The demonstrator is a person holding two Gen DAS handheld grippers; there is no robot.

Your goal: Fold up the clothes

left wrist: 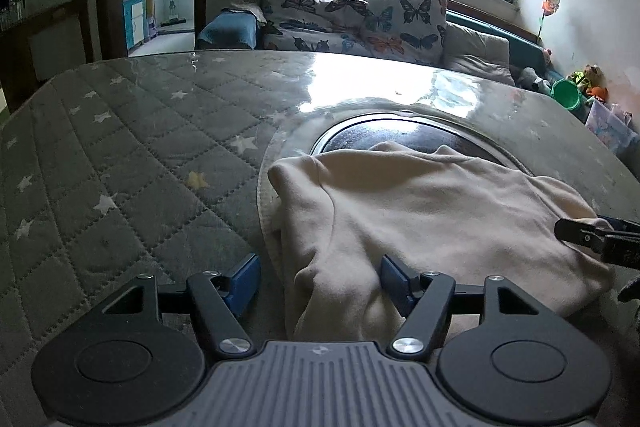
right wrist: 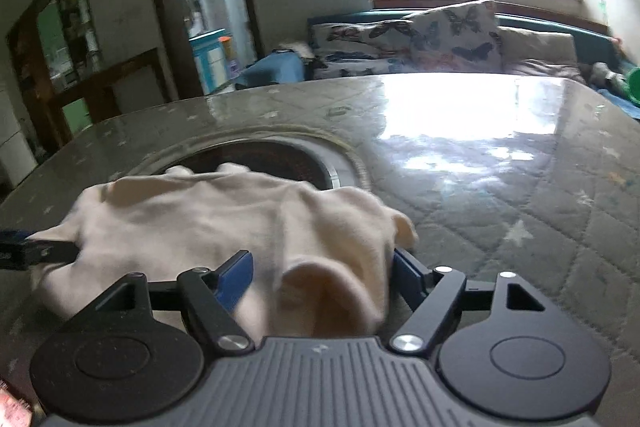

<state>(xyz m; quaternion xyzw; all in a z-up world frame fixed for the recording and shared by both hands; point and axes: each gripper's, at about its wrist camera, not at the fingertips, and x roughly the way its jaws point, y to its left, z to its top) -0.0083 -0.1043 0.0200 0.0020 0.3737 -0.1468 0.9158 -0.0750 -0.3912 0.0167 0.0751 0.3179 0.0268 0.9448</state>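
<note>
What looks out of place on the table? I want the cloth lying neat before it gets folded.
The cream garment lies bunched and wrinkled, not flat, and its far edge hangs over the dark round inset in the table. Both the left gripper and the right gripper stand open at its near edge.
</note>
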